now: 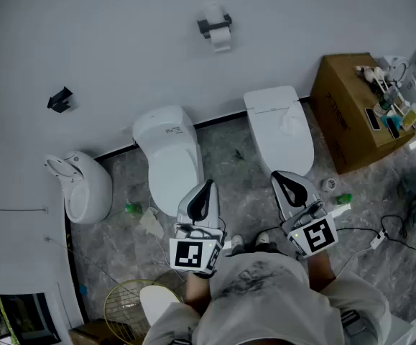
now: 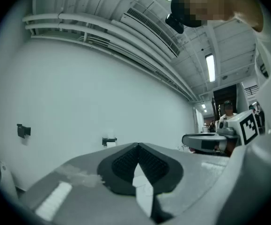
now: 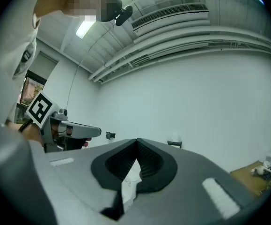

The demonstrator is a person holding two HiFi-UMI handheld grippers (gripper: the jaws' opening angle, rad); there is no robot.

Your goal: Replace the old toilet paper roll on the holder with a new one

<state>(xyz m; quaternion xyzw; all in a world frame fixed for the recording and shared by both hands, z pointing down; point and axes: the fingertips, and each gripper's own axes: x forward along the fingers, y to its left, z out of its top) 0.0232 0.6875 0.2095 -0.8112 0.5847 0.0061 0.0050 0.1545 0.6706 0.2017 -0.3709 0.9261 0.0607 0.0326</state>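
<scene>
**White roll, wall-mounted**

White toilet paper roll [image 1: 220,39], a sheet seemingly hanging loose, on a dark bracket [image 1: 208,26] above two glossy toilets [image 1: 168,149]. We hold the left gripper [image 1: 206,187] and right gripper [image 1: 282,178] with ribbed jaws pressed together, holding nothing, well apart from it. Marbled floor [image 1: 225,157] open between toilets.

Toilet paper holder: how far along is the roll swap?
Done: nothing visible yet. A roll hangs on the holder. In hand: nothing; the left gripper and right gripper are both shut and empty, held apart from the holder. Left: pull that roll off, fetch a new one (none clearly in view), and mount it.
</scene>
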